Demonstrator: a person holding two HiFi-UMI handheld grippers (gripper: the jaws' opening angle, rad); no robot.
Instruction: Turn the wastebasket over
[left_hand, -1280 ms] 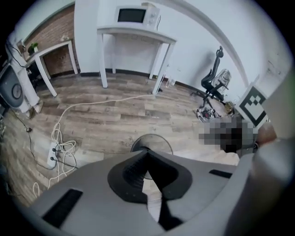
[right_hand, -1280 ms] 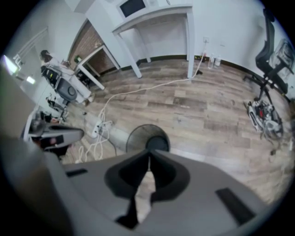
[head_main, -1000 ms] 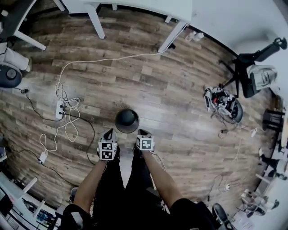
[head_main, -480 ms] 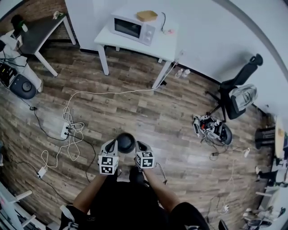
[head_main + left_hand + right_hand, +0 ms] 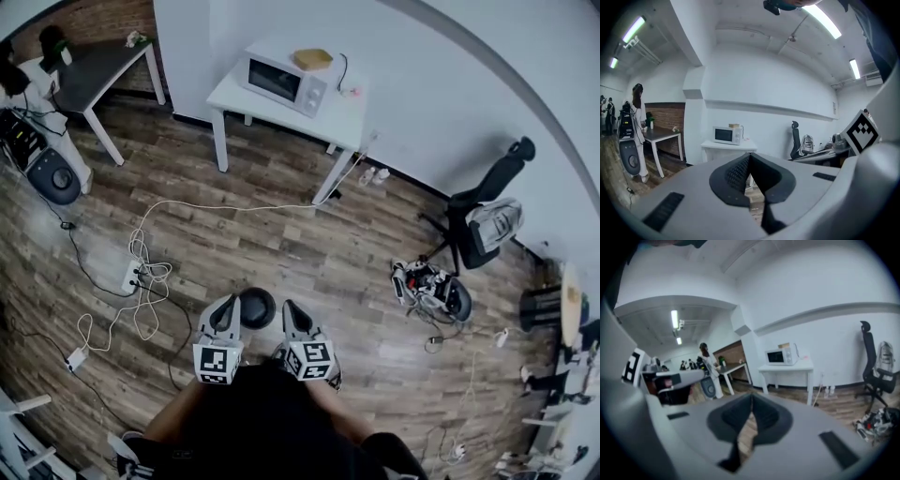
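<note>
From my remote seat, the head view shows the wastebasket (image 5: 257,307) as a dark round shape on the wood floor (image 5: 309,234), just beyond the tips of both tools and in line with the gap between them. It touches neither tool, and from this steep angle I cannot tell whether its mouth faces up or down. The left gripper (image 5: 225,309) and the right gripper (image 5: 292,314) sit side by side in front of the person's dark clothing, with their marker cubes facing the camera. In the left gripper view, the left gripper's (image 5: 750,157) fingers (image 5: 733,176) are pressed together at the tips and hold nothing. Only a sliver of floor shows through the slit below them. The right gripper view gives me the same reading: the right gripper's (image 5: 752,399) fingers (image 5: 733,418) meet at the tips and are empty. Both tools point roughly level across the room towards a white surface (image 5: 347,108) carrying a microwave (image 5: 283,81), which has a tan, dish-like thing (image 5: 312,59) on top. A white cable (image 5: 234,206) runs from that surface across the floor to a power strip (image 5: 131,275) to the left of the wastebasket. An office chair (image 5: 483,220) with a bag hung on it stands well off to the right. A person (image 5: 637,126) stands by a dark table (image 5: 665,136) at the far left of the left gripper view.
</note>
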